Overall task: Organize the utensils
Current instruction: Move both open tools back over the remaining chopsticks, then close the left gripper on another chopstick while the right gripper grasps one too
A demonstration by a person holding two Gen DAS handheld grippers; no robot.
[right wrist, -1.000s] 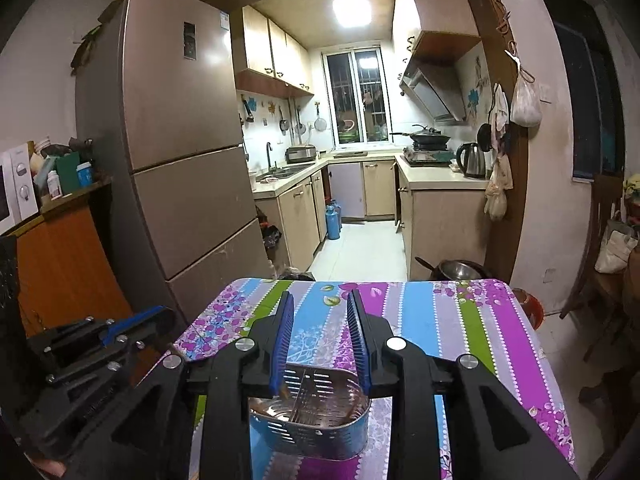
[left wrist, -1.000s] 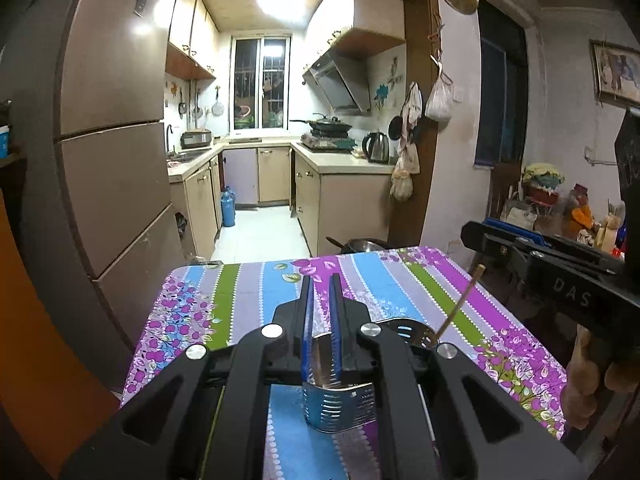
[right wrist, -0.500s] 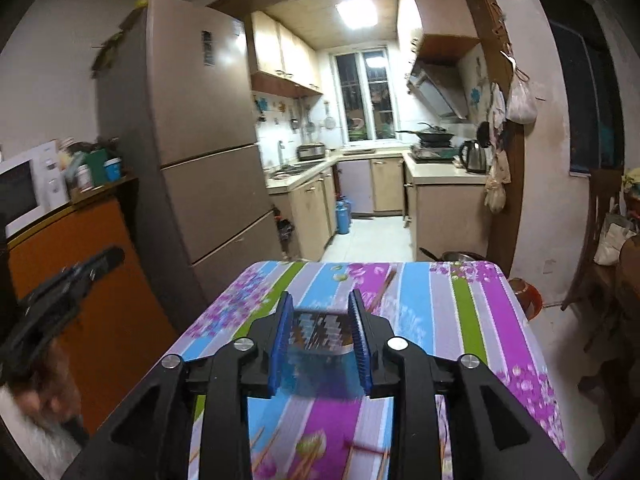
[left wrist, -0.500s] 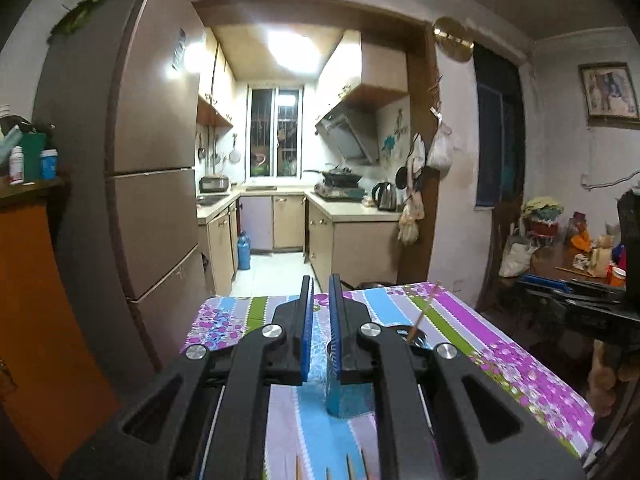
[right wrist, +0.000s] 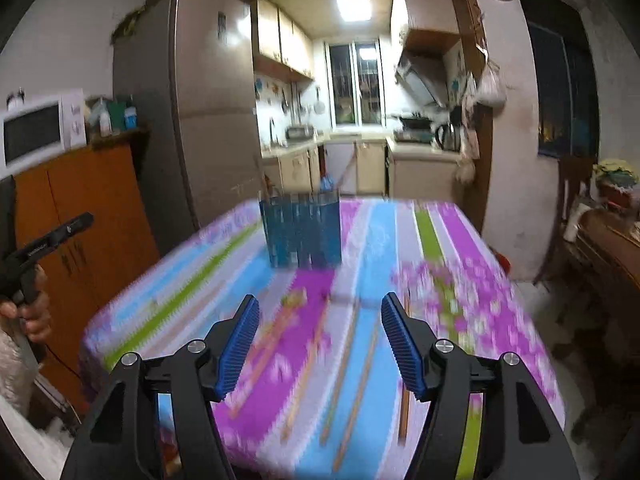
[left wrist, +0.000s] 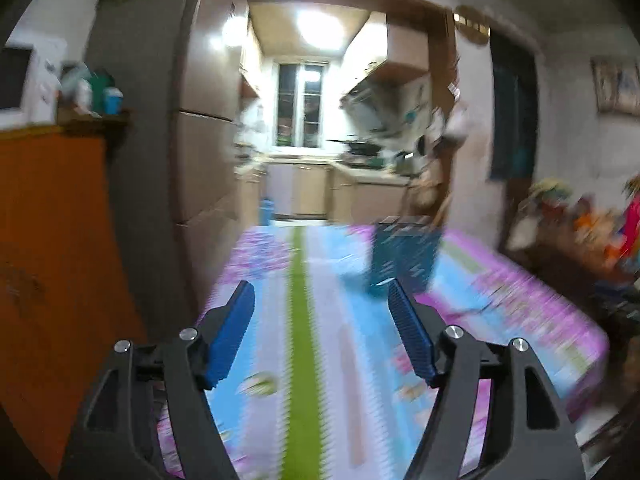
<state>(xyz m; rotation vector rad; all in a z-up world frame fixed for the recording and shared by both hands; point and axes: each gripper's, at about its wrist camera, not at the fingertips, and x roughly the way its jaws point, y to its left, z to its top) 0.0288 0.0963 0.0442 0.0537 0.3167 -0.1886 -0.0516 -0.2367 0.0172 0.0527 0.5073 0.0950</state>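
Both tongs have just been opening and stand wide with nothing between their ribbed blue pads: left tongs (left wrist: 320, 300), right tongs (right wrist: 318, 312). The perforated metal utensil holder (right wrist: 301, 234) stands upright on the striped floral worktop (right wrist: 448, 248), at 12 o'clock from the right tongs. Thin wooden chopsticks (right wrist: 356, 396), blurred, lie flat below it.

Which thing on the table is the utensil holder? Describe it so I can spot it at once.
Look at the striped floral tablecloth facing the kitchen doorway. Near its far end stands the utensil holder: an upright perforated metal caddy, the only standing thing, while the chopsticks lie flat nearer the camera.
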